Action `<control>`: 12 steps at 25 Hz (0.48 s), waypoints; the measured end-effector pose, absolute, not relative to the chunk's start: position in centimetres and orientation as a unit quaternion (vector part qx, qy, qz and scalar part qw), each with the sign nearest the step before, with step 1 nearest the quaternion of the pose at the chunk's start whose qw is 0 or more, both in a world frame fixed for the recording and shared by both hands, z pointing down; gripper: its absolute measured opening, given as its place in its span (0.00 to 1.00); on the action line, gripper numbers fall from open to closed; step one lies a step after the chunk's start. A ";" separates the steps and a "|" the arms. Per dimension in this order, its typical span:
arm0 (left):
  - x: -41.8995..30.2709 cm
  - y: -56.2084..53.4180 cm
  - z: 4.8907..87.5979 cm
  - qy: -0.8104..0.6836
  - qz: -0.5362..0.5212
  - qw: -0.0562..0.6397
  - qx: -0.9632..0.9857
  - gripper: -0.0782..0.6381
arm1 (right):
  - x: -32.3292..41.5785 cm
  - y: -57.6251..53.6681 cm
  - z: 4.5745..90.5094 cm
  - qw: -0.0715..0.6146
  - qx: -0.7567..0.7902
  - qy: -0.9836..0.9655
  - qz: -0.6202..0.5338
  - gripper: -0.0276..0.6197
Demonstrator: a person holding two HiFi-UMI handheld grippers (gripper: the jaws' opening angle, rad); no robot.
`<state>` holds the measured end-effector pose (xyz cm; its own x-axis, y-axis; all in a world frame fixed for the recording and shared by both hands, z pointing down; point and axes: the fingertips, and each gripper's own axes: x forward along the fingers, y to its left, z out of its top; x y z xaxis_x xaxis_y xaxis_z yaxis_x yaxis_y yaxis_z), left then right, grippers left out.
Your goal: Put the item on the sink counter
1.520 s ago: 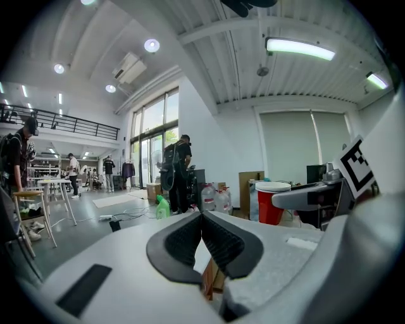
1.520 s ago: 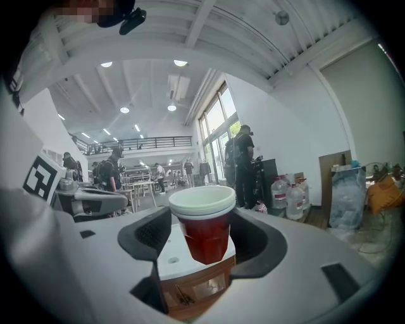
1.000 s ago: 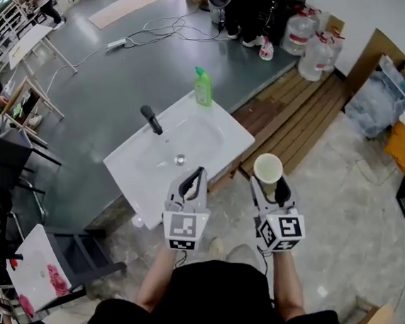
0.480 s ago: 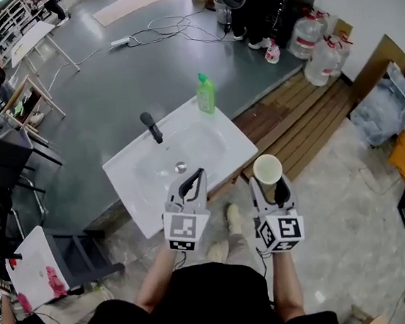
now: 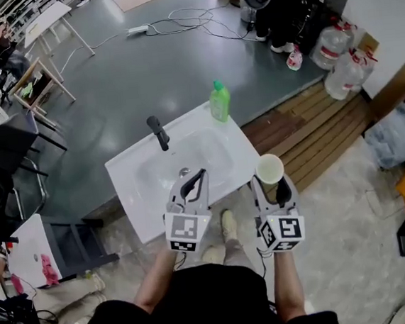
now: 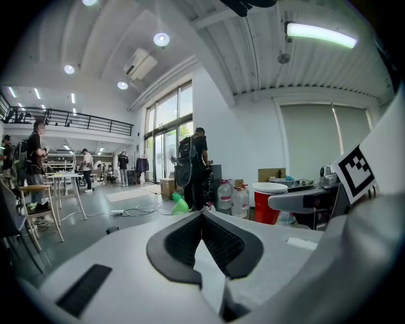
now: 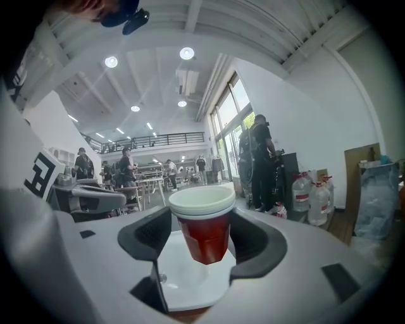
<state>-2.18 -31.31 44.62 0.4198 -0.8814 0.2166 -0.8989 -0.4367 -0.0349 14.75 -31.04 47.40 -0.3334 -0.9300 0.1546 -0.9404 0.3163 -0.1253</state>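
The right gripper [image 5: 270, 182] [image 7: 202, 218] pinches a red plastic cup [image 5: 269, 168] [image 7: 204, 234] with a white inside. Its black-padded fingers [image 7: 152, 235] press on the cup's two sides below the rim. The cup stands upright and clear of any surface, its mouth upward and its base hanging free between the fingers. In the head view it sits just off the front right corner of the white sink bench [image 5: 131, 200]; whether it is over the bench's edge or over the floor is hard to tell from above. The left gripper [image 5: 198, 174] [image 6: 202, 214] is level beside the right one, over the bench's front edge, its fingers pressed together with nothing between them. At the back of the bench stand a black tap [image 5: 158, 132] and a green plastic bottle [image 5: 219, 101], well apart from the cup.
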 end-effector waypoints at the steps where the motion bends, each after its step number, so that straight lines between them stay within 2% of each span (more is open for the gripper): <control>1: -2.3 -31.9 44.8 -0.533 0.103 0.045 0.839 0.11 | 14.7 -31.8 47.7 0.029 0.573 -0.813 0.098 0.49; 12: -3.0 -36.8 47.3 -0.563 0.116 0.075 0.815 0.12 | 13.7 -38.2 50.4 0.051 0.537 -0.835 0.113 0.49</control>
